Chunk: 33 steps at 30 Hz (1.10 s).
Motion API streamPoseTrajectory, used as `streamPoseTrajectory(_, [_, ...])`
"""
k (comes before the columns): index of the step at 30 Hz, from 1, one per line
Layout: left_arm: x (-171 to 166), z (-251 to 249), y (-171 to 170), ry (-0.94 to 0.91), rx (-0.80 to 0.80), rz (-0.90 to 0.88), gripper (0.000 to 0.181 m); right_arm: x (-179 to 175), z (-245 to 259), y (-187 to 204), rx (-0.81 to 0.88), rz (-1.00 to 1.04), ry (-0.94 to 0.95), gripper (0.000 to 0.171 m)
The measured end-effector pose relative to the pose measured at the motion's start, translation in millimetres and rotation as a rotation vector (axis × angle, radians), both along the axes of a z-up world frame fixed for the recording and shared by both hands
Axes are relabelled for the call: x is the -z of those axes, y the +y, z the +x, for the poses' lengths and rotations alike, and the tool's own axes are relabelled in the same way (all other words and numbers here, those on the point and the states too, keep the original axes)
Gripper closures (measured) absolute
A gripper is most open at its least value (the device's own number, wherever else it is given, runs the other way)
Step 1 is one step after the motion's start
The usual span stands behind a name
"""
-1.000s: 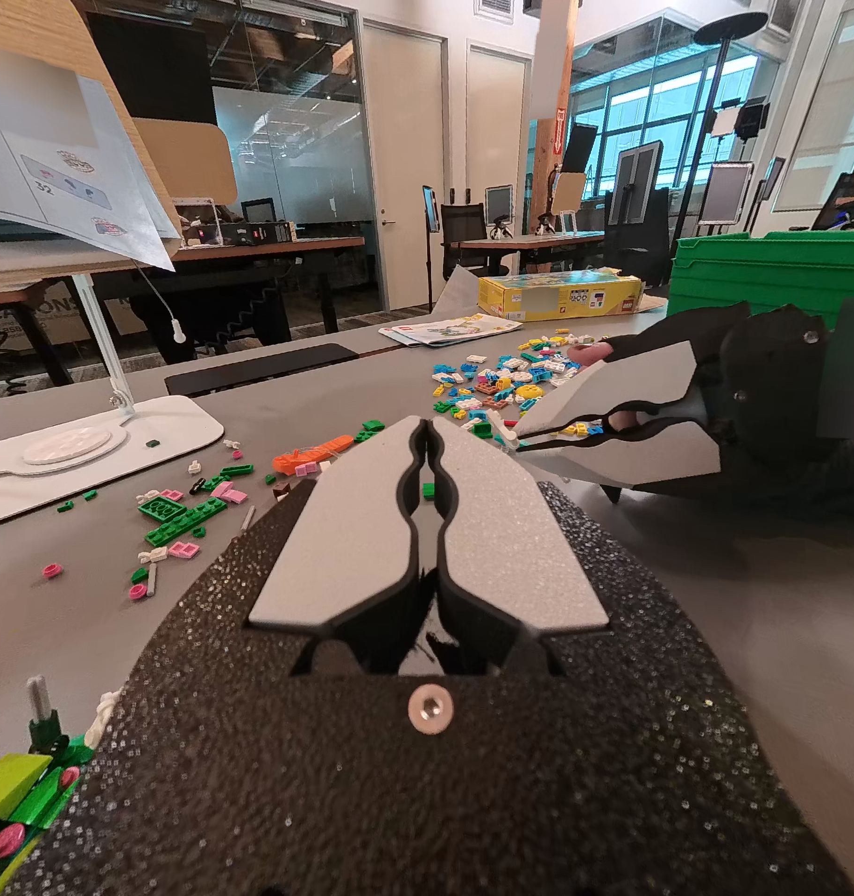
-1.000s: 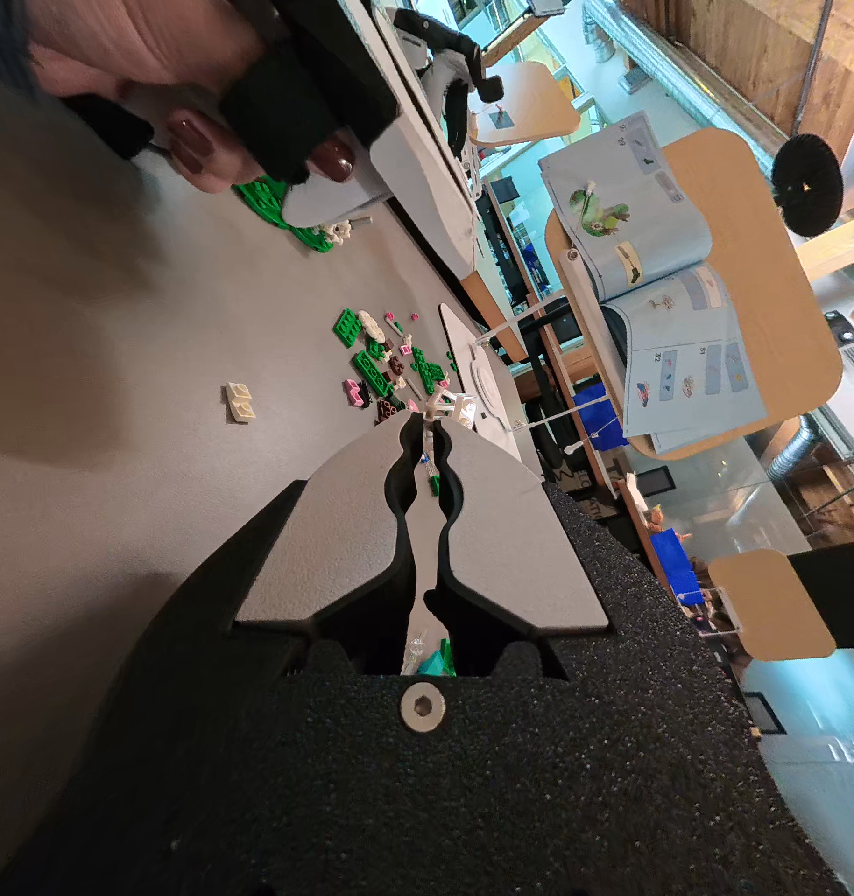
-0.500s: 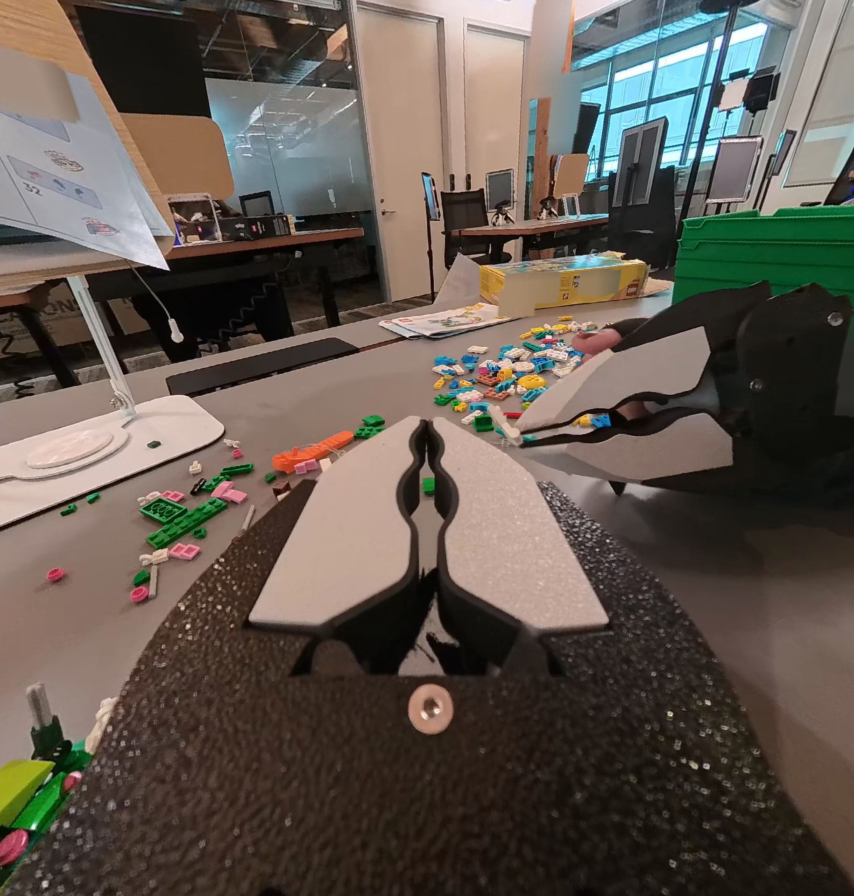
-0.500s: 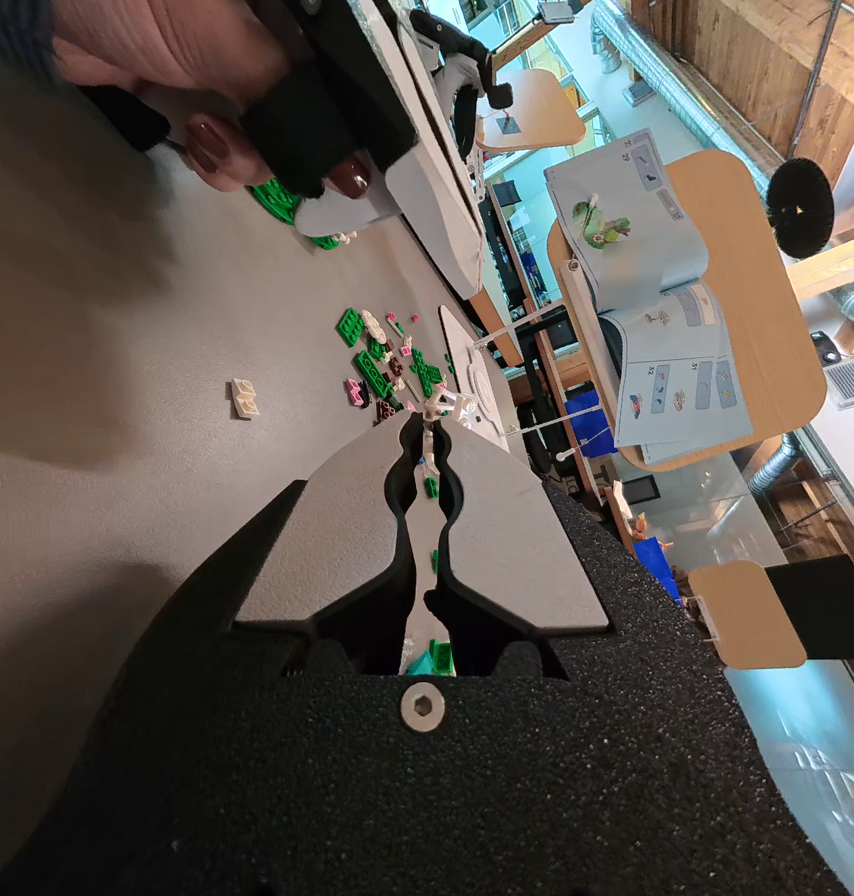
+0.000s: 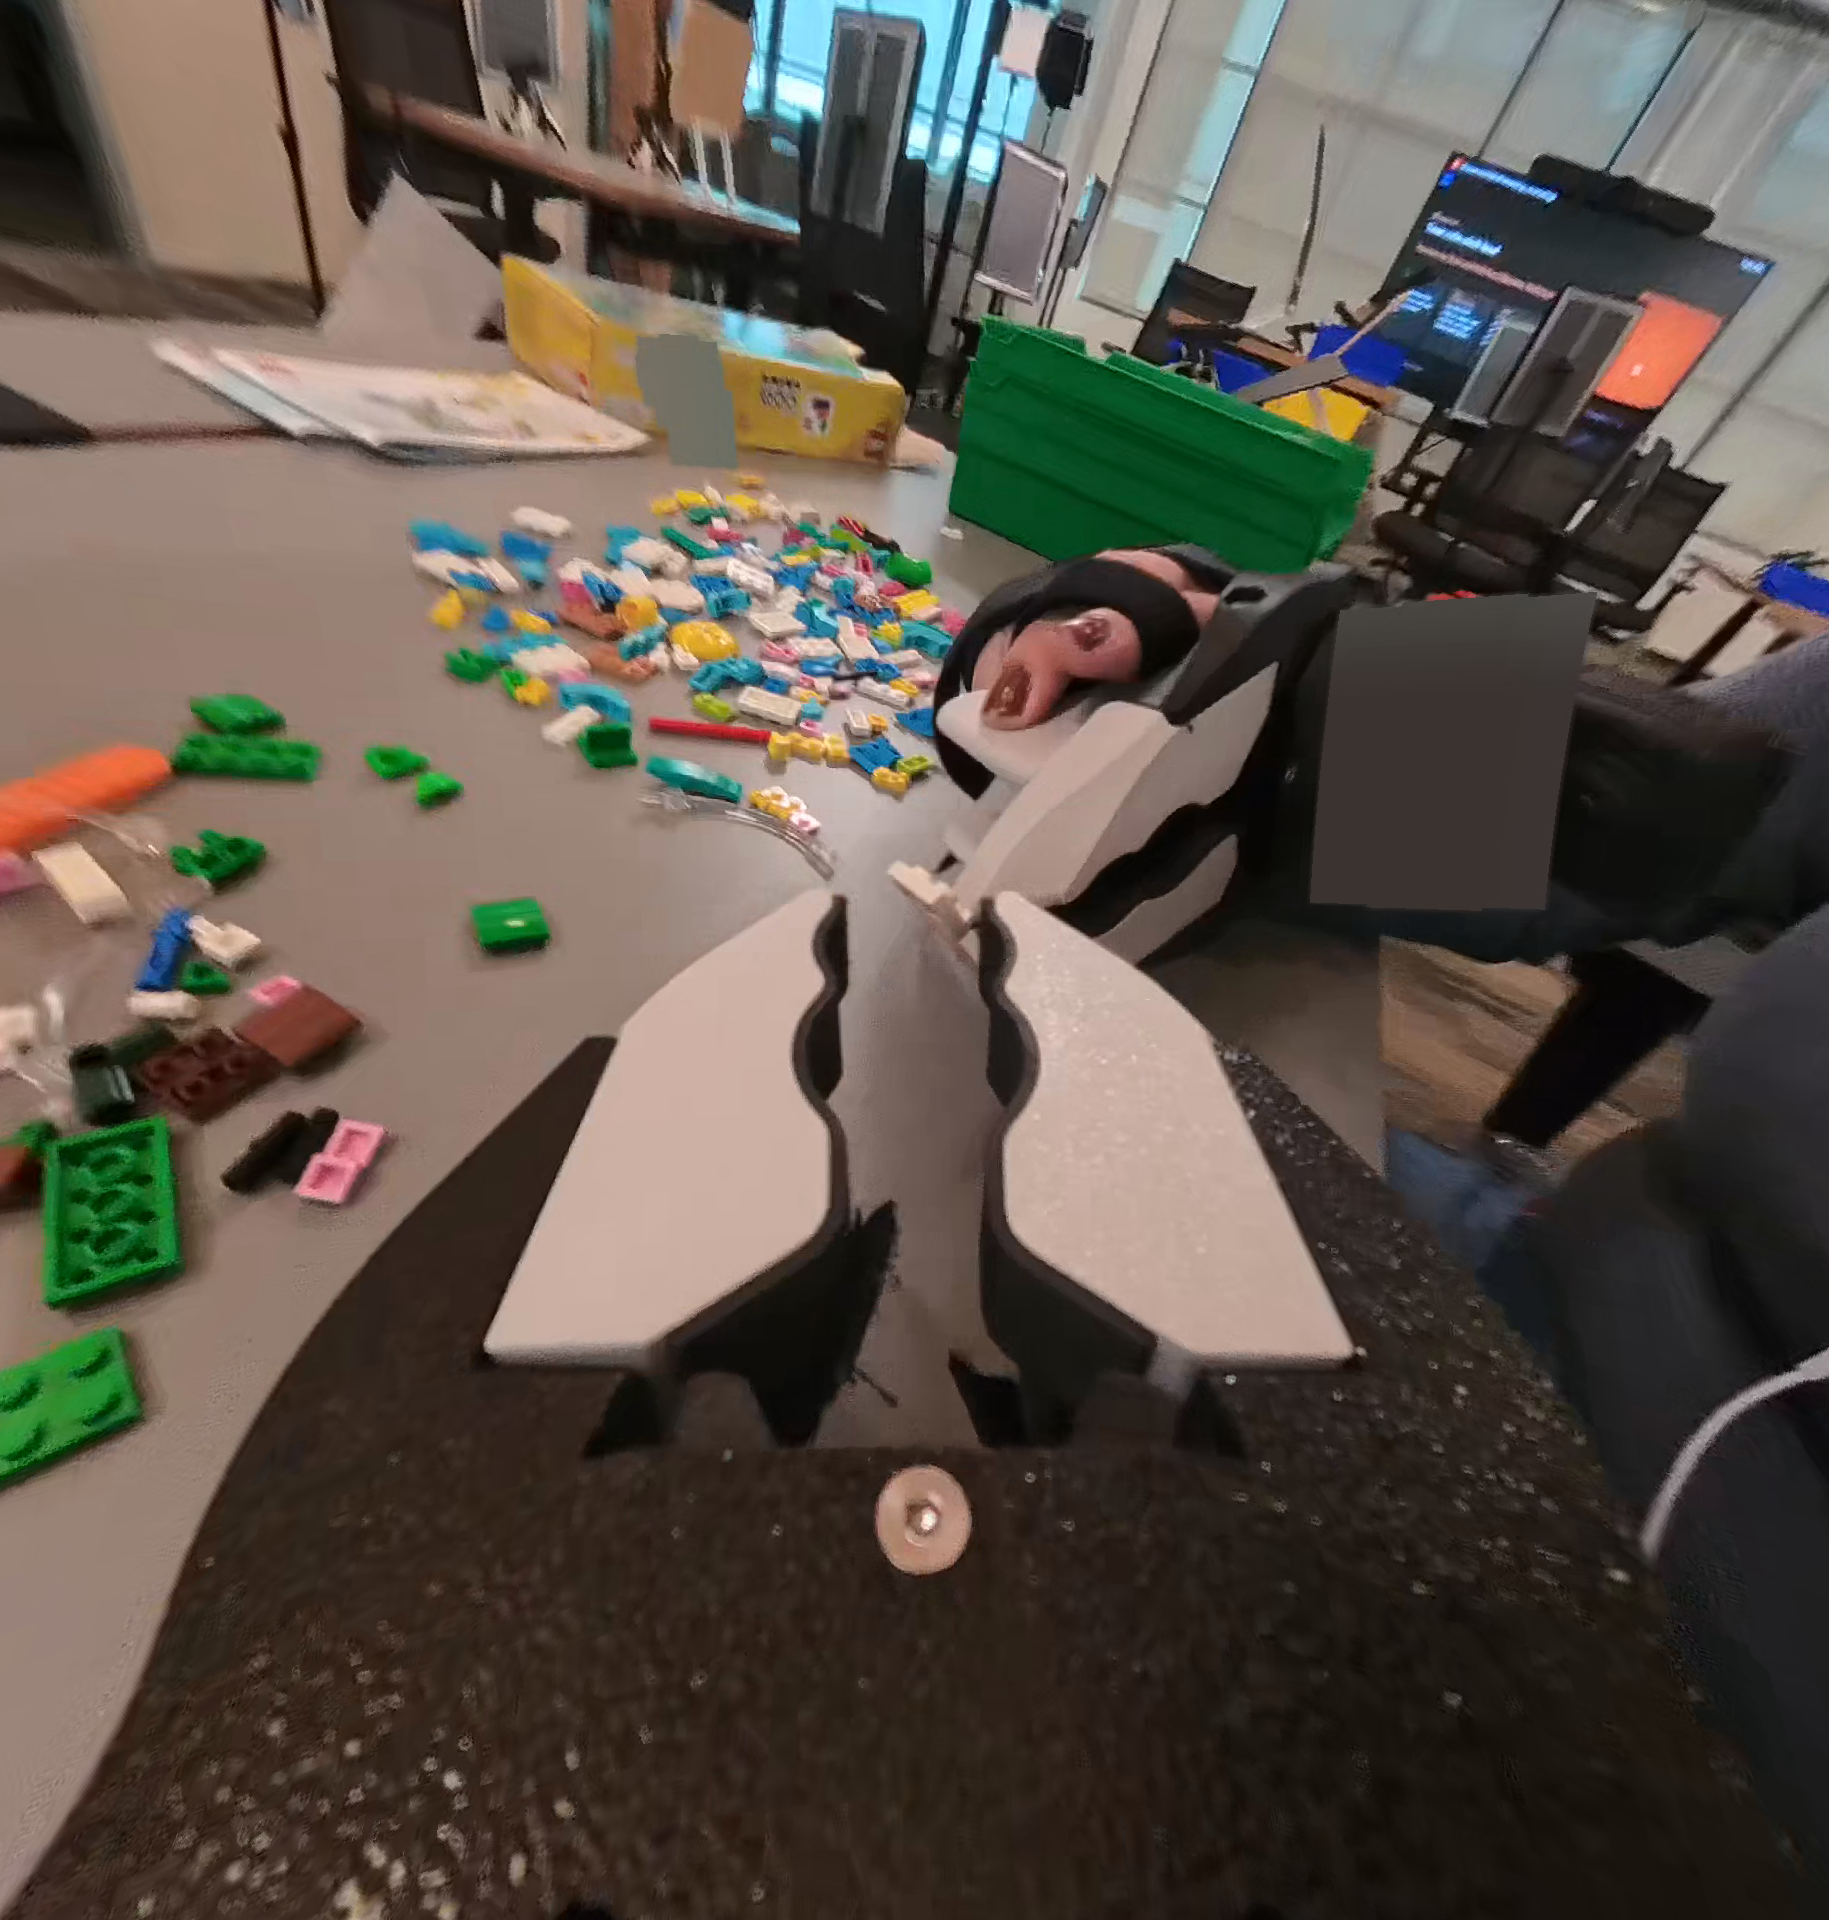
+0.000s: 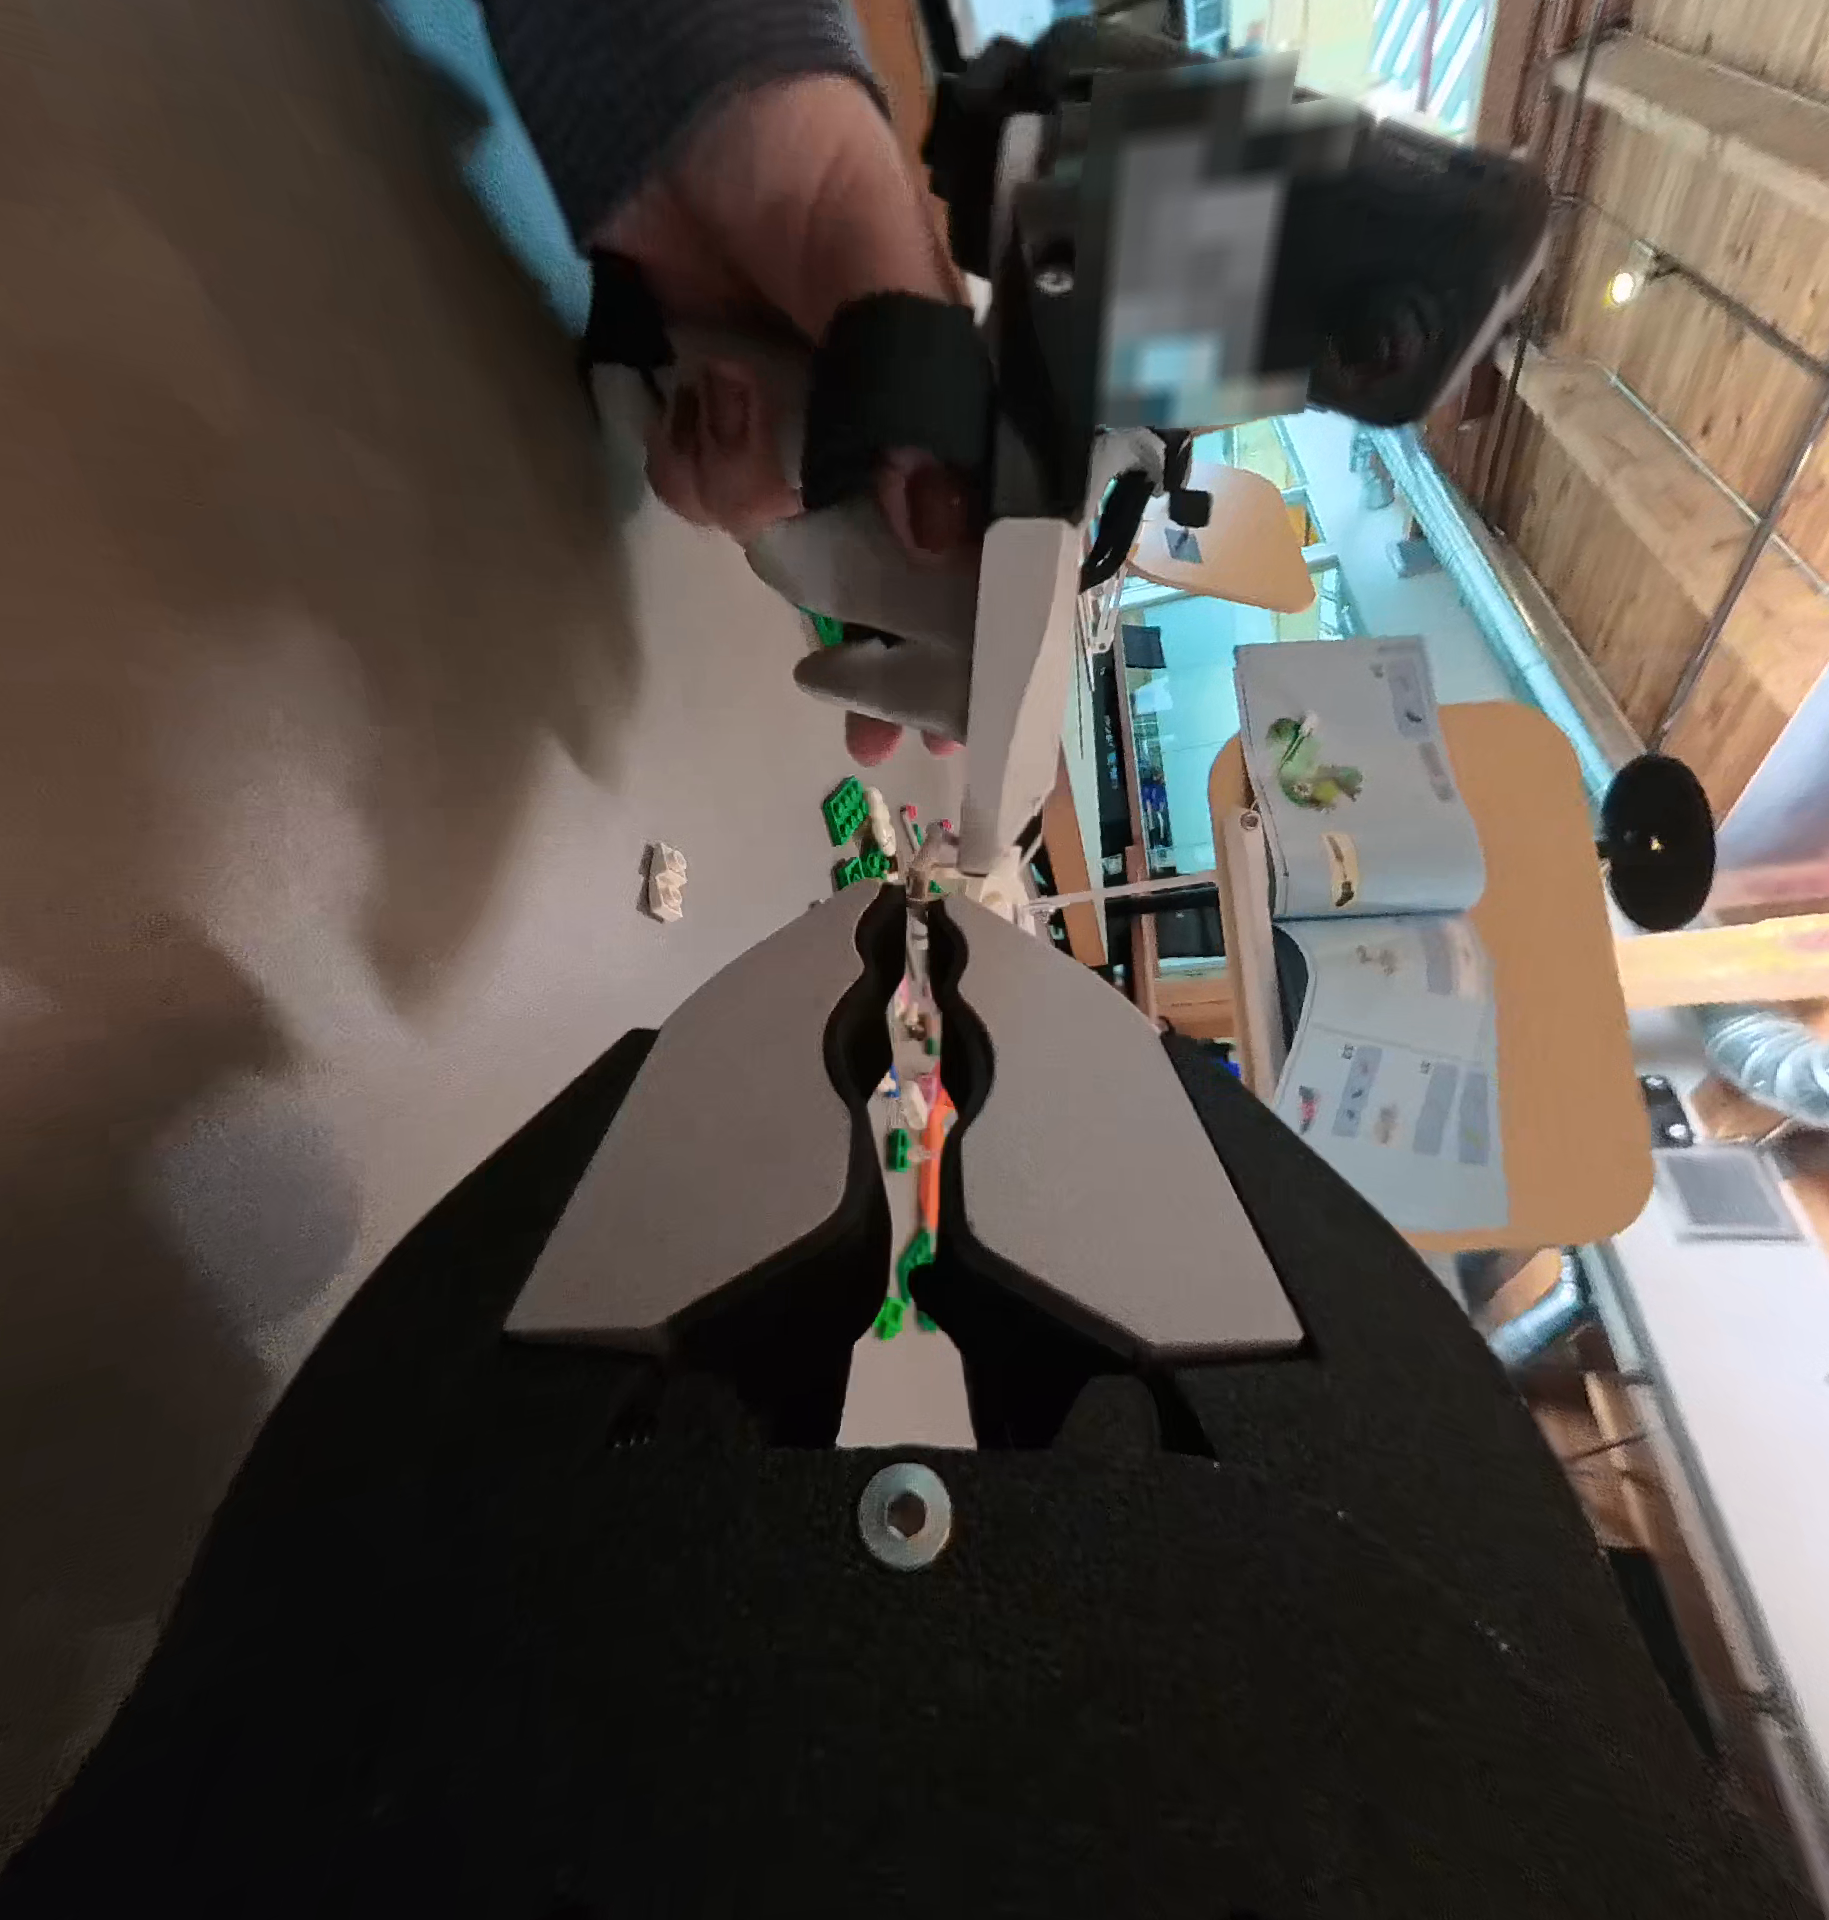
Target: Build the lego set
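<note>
White piece point(image 5: 925, 891): small, pinched at the tips of the right gripper point(image 5: 967, 902), held between the spread fingertips of the left gripper point(image 5: 908, 914).
Left gripper: jaws apart, gripping nothing.
Right gripper: jaws nearly closed on the white piece point(image 6: 922, 875).
Loose bricks point(image 5: 723, 634): scattered on the grey table point(image 5: 266, 582) beyond.
Green plates point(image 5: 110, 1210): at left.
Instruction booklet point(image 6: 1377, 935): open on a stand.
</note>
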<state>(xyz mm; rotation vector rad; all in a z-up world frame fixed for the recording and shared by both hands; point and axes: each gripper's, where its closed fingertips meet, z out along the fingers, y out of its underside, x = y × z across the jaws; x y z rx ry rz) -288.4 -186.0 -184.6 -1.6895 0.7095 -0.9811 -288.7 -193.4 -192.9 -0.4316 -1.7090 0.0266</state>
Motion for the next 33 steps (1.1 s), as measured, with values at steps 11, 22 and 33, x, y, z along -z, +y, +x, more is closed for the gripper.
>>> streamPoseTrajectory(11, [-18,-10,10,-0.259,-0.061,-0.103,0.179,1,-4,5,0.069,-0.048,-0.009,0.168])
streamPoseTrajectory(22, [-54,-9,6,-0.681,-0.017,-0.106,0.18,-36,-12,10,-0.059,-1.456,0.271,0.148])
streamPoseTrajectory(33, [-46,-4,-1,-0.55,0.051,-0.072,0.179,-35,-5,-2,-0.226,-1.671,0.079,0.167])
